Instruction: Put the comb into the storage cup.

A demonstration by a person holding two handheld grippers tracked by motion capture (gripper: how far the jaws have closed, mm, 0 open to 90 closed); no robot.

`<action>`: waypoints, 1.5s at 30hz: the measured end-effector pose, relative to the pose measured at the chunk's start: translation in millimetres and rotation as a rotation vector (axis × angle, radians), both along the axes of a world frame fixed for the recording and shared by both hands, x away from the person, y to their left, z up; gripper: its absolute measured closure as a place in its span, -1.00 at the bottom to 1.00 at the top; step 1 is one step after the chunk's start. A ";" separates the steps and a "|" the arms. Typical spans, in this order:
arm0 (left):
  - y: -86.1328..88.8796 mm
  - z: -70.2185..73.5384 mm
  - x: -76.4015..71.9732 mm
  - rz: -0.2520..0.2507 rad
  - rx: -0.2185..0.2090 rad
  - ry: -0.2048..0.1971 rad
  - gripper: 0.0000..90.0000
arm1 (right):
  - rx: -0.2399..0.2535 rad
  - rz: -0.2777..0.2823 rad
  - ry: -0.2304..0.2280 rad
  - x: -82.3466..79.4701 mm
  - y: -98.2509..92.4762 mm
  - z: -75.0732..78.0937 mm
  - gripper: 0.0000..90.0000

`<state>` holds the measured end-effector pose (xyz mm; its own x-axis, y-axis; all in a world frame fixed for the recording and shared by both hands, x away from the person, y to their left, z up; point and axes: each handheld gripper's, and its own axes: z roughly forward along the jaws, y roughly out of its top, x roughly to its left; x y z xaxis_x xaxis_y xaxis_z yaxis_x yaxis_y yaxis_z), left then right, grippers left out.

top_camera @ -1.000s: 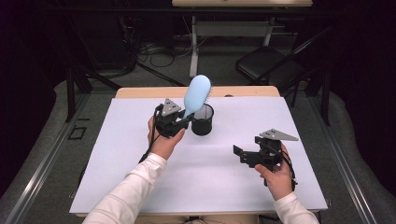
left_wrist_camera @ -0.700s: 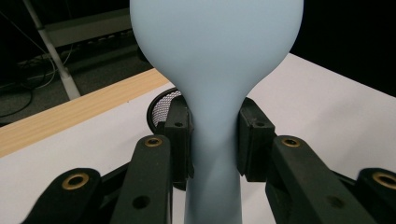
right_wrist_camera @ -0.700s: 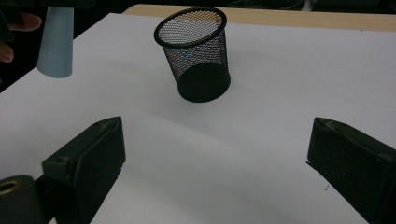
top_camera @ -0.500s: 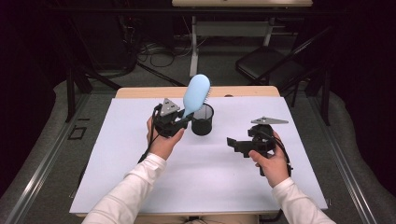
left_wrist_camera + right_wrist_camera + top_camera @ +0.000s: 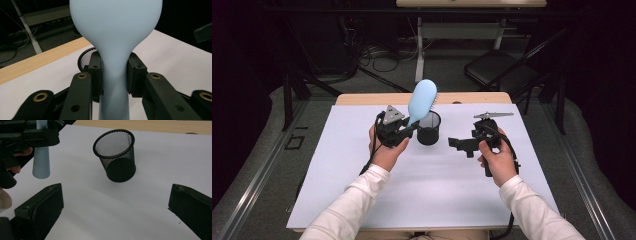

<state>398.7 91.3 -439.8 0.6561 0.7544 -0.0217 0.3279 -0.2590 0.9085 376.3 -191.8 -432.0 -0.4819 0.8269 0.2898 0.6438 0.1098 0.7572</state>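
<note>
Your left gripper (image 5: 408, 131) is clenched on the neck of the light, stiff, smooth plastic hairbrush (image 5: 115, 37), so grip there firmly, while your right gripper (image 5: 116, 202), jaws just opened wide with nothing between them, can steady the light mesh cup (image 5: 115, 155) by its rim.

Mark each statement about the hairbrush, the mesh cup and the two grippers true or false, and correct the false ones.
1. The left gripper is shut on the neck of the light blue hairbrush. True.
2. The hairbrush already stands inside the black mesh cup. False: it is held in the air beside the cup, its handle end clear of the white table cover.
3. The right gripper holds the mesh cup. False: its fingers stand wide open with nothing between them, apart from the cup.
4. The mesh cup stands upright on the table cover. True.
5. The cup holds pens. False: the right gripper view shows it empty.
</note>
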 end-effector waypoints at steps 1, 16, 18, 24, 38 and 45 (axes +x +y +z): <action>0.2 0.1 -0.1 0.000 -0.002 0.000 0.55 | -0.003 0.000 -0.002 1.1 0.9 1.4 -1.00; -0.6 0.4 -0.7 -0.001 -0.008 -0.006 0.55 | -0.006 -0.001 -0.006 15.6 7.7 15.5 -1.00; -0.8 0.5 -0.8 -0.001 -0.009 -0.007 0.55 | -0.006 0.002 -0.009 17.4 8.1 16.6 -1.00; -1.7 0.3 -0.2 0.000 -0.012 -0.003 0.55 | 0.002 0.004 -0.006 22.4 7.9 21.3 -1.00; -5.0 1.0 0.9 -0.005 -0.018 0.000 0.55 | 0.023 0.031 -0.001 37.0 11.7 39.2 -1.00; -7.2 1.3 1.4 -0.008 -0.020 -0.002 0.55 | 0.027 0.044 0.006 45.5 17.8 51.3 -1.00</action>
